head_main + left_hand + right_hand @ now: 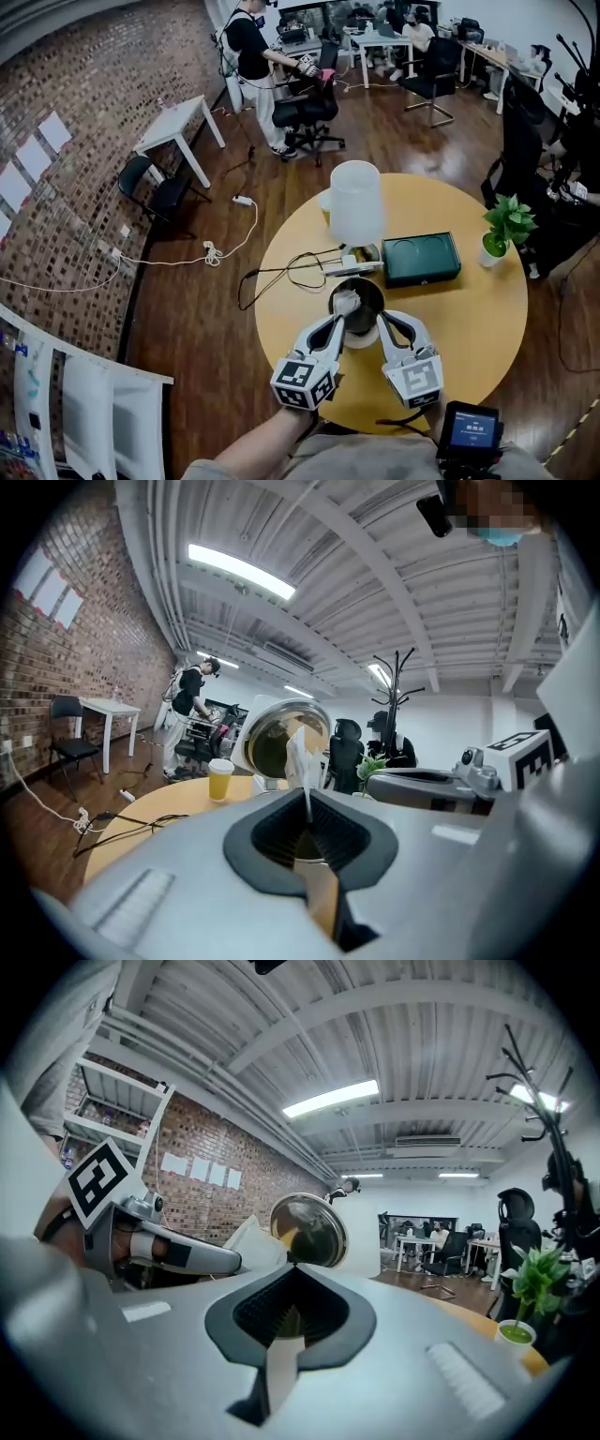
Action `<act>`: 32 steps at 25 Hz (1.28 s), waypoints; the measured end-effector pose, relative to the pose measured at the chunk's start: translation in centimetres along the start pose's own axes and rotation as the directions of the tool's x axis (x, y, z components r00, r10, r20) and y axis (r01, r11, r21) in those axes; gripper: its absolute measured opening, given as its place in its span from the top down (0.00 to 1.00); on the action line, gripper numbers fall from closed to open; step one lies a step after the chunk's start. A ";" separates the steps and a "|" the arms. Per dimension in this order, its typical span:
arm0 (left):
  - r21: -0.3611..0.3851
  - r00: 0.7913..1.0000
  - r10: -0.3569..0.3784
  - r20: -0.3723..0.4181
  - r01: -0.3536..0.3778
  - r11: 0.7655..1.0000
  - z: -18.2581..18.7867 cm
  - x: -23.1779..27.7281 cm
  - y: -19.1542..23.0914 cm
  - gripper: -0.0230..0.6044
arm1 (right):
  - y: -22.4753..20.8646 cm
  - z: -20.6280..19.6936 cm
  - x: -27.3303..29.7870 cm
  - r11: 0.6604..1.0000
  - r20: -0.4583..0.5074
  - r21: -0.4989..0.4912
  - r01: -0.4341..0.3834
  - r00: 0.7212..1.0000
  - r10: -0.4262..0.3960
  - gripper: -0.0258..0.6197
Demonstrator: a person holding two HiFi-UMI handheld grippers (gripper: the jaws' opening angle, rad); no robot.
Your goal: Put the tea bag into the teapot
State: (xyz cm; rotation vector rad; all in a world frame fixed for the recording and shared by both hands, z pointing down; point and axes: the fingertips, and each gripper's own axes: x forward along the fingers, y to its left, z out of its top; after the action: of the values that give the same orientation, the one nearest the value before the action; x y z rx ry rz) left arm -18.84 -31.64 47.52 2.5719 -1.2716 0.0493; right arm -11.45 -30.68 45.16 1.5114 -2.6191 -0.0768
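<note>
— Where is the tea bag (346, 303)?

— It is pinched in the left gripper (337, 325), whose jaws are closed flat on the paper. The bag stands up out of the tips right at the dark mouth of the teapot (367, 298), over its left part by the head view. The pot stands on the round desk (469, 319), in front of the white jug (356, 202).

— And the right gripper (382, 325)?

— Its jaws are drawn together too, with the tips against the pot's right side. Its own view does not settle whether they nip the rim or merely rest there (the shiny round teapot (309, 1227) fills the space just past the tips).

— So the step in hand is the drop?

— Likely. The person would do well to bring the bag fully inside the rim before parting the left jaws, since light paper can catch on the edge or cling to a pad. Lowering it and opening slowly would help. The right gripper looks placed to steady the pot, and it should be held clear of the opening so the tips do not knock.

— Is anything in the way?

— The cables (300, 267) and the green box (420, 260) lie behind the pot, apart from it.
</note>
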 end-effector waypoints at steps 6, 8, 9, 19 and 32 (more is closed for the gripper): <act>0.019 0.992 -0.115 -0.048 0.116 0.993 -0.3 0.6 1.9 0.96 | 1.2 -0.7 1.0 0.994 -0.035 -0.004 0.109 0.993 -0.109 0.95; 0.033 0.988 -0.138 -0.075 0.141 0.989 -0.2 0.8 2.0 0.96 | 1.3 -0.5 0.9 0.991 -0.043 -0.012 0.132 0.990 -0.133 0.95; 0.040 0.985 -0.144 -0.091 0.148 0.988 -0.2 0.7 2.0 0.96 | 1.4 -0.3 0.8 0.990 -0.041 -0.013 0.139 0.989 -0.140 0.95; 0.204 0.927 -0.173 -0.332 0.250 0.947 -2.0 3.3 2.0 0.96 | 0.1 -1.0 1.3 0.987 -0.031 0.004 0.162 0.986 -0.162 0.95; 0.494 0.676 -0.067 -0.734 0.599 0.630 -5.1 6.3 1.0 0.96 | -1.8 -2.7 1.0 0.983 -0.044 0.075 0.168 0.985 -0.165 0.95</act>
State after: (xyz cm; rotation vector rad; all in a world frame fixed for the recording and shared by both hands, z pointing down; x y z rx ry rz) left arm -15.25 -35.80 53.55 2.8676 -0.4403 1.5268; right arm -10.09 -32.38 47.72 1.7381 -2.4891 0.0395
